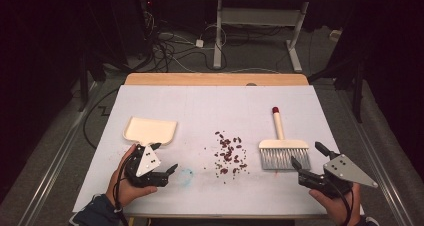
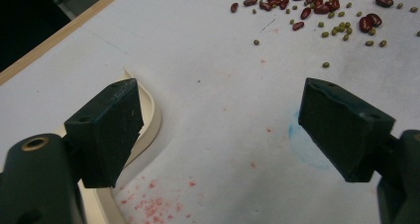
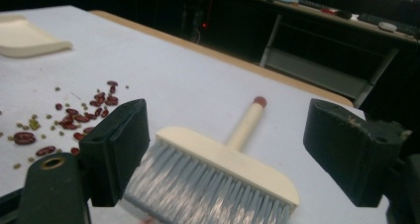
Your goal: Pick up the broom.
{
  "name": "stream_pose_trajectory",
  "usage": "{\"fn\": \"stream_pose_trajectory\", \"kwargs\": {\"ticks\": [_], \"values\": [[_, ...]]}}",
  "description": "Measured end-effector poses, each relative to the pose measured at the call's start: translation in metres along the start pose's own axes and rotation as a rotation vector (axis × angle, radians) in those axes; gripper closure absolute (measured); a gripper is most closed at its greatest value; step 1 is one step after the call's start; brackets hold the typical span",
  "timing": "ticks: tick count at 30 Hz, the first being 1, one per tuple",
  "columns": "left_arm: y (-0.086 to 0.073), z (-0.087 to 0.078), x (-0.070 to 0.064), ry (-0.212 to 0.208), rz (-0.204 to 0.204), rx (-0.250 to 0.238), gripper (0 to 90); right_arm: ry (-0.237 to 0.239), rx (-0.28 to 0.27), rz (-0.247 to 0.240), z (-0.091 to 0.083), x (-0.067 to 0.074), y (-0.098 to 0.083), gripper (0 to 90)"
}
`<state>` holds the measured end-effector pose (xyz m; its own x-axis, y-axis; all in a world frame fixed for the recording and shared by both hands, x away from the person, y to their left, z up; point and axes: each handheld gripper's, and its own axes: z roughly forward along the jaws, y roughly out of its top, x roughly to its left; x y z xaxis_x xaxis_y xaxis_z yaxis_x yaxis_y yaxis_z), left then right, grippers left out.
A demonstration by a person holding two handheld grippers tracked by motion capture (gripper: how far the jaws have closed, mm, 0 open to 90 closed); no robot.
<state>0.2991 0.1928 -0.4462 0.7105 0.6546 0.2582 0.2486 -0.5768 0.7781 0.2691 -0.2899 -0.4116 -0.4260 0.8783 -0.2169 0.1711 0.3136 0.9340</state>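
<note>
Left gripper (image 1: 163,157), at 7 o'clock on the white table (image 1: 210,106): jaws spread wide, holding nothing, just beside the cream dustpan (image 1: 150,130). Right gripper (image 1: 308,155), at 5 o'clock: jaws likewise apart and empty, flanking the grey bristles of the cream brush (image 1: 281,147) without contact. Red beans (image 1: 229,153) lie scattered mid-table between dustpan and brush. The brush handle points to 12 o'clock.

Cream dustpan (image 1: 149,130), cream brush (image 1: 283,150) with grey bristles, dark red beans (image 1: 229,153) on white table (image 1: 210,106).
</note>
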Motion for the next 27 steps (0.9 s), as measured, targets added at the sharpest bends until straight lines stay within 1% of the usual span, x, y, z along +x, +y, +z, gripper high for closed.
{"fn": "stream_pose_trajectory", "kwargs": {"ticks": [3, 4, 5, 8, 10, 11, 14, 15, 16, 17, 18, 19, 20, 21, 22, 23, 24, 25, 26, 27], "values": [[0.001, 0.000, -0.002, 0.001, 0.010, 0.008, 16.6, 0.014, 0.015, -0.003, 0.002, 0.002, -0.002, 18.8], [0.001, 0.000, -0.002, 0.001, 0.012, 0.006, 16.7, 0.011, 0.023, -0.013, 0.003, 0.003, -0.002, 18.8], [0.001, 0.000, -0.003, -0.001, 0.014, 0.005, 16.6, 0.006, 0.031, -0.012, 0.003, 0.004, -0.002, 18.8], [0.001, 0.000, -0.004, -0.002, 0.021, 0.006, 16.7, 0.000, 0.030, -0.013, 0.004, 0.004, 0.000, 18.8], [0.000, 0.000, -0.004, -0.001, 0.020, 0.011, 16.7, -0.004, 0.028, -0.003, 0.005, 0.003, 0.001, 18.8], [-0.001, -0.001, -0.004, 0.000, 0.018, 0.010, 16.6, -0.002, 0.032, -0.003, 0.005, 0.002, 0.001, 18.8], [-0.001, -0.004, -0.005, 0.004, 0.015, 0.003, 17.1, -0.019, 0.055, -0.012, 0.007, 0.001, 0.003, 19.3], [-0.001, -0.004, -0.006, 0.006, 0.017, 0.002, 17.1, -0.019, 0.055, -0.012, 0.007, 0.001, 0.003, 19.3], [-0.001, -0.004, -0.006, 0.007, 0.016, 0.002, 17.2, -0.031, 0.089, -0.016, 0.012, -0.001, 0.006, 21.2], [-0.001, -0.004, -0.006, 0.006, 0.015, 0.003, 17.2, -0.031, 0.089, -0.016, 0.012, -0.001, 0.006, 21.2], [-0.001, -0.003, -0.006, 0.004, 0.012, 0.005, 17.2, -0.019, 0.114, -0.012, 0.018, -0.006, 0.009, 21.4], [-0.001, -0.002, -0.005, 0.003, 0.009, 0.005, 17.2, -0.024, 0.133, -0.007, 0.022, -0.009, 0.011, 22.2], [-0.001, -0.002, -0.005, 0.004, 0.012, 0.007, 17.2, -0.020, 0.150, 0.006, 0.026, -0.011, 0.013, 22.6], [0.000, -0.002, -0.005, 0.002, 0.012, 0.010, 17.2, -0.003, 0.166, 0.024, 0.031, -0.015, 0.016, 23.2], [0.000, -0.001, -0.006, 0.001, 0.011, 0.010, 17.2, -0.003, 0.166, 0.024, 0.031, -0.015, 0.016, 23.2], [0.000, -0.001, -0.007, 0.000, 0.012, 0.011, 17.2, 0.002, 0.184, 0.038, 0.036, -0.018, 0.019, 24.4], [0.000, -0.001, -0.007, -0.001, 0.015, 0.014, 17.3, 0.003, 0.212, 0.063, 0.048, -0.024, 0.025, 26.3], [-0.001, -0.001, -0.007, -0.003, 0.016, 0.018, 17.3, 0.009, 0.231, 0.073, 0.056, -0.027, 0.028, 28.2], [-0.001, 0.000, -0.007, -0.003, 0.016, 0.020, 17.3, 0.009, 0.231, 0.073, 0.056, -0.027, 0.028, 28.2], [-0.001, 0.000, -0.007, -0.001, 0.013, 0.020, 17.5, 0.006, 0.268, 0.087, 0.065, -0.029, 0.031, 29.0]]}}
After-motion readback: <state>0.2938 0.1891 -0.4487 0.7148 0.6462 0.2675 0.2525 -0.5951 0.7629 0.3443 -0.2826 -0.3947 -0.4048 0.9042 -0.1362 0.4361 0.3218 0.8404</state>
